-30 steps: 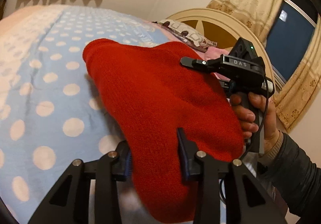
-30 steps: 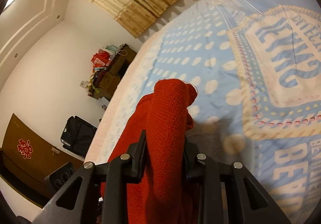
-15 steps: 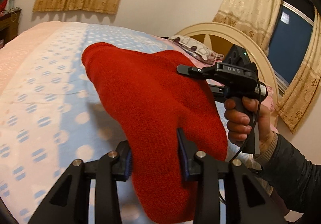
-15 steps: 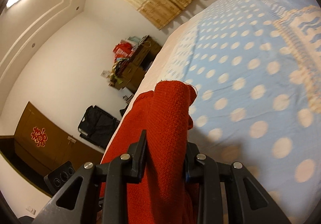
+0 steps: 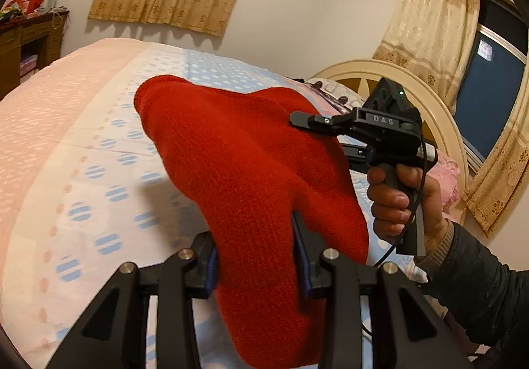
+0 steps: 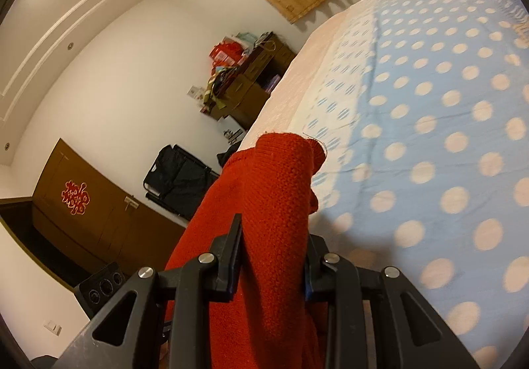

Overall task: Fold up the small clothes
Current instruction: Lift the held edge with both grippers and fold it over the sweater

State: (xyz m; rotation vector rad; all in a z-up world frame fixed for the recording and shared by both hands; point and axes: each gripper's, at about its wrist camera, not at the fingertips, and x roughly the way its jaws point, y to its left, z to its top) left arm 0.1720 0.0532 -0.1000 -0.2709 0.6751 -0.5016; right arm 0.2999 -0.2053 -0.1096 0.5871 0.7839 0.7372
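Left gripper (image 5: pixel 254 256) was clamped on the near edge of the red knit garment (image 5: pixel 244 164), both pads pressed into the fabric. Right gripper (image 6: pixel 272 253) was clamped on another bunch of the same garment (image 6: pixel 264 213); from the left wrist view its upper finger lay over the garment's far right side, the person's hand (image 5: pixel 403 200) on the handle. Garment was off the bed (image 5: pixel 82 144), stretched between the 2 grippers above the blue-and-white spotted cover, its rounded end pointing toward the far curtain side of the bed. Versus 1 s ago: both grips unchanged, but both cameras now saw more wall and ceiling and less cover, and the printed lettering panel had dropped out of the right view, so the pair had lifted and tilted up relative to the bed. My read: carry/reposition phase, no fold laid down yet; garment probably needs setting flat on the bed next.
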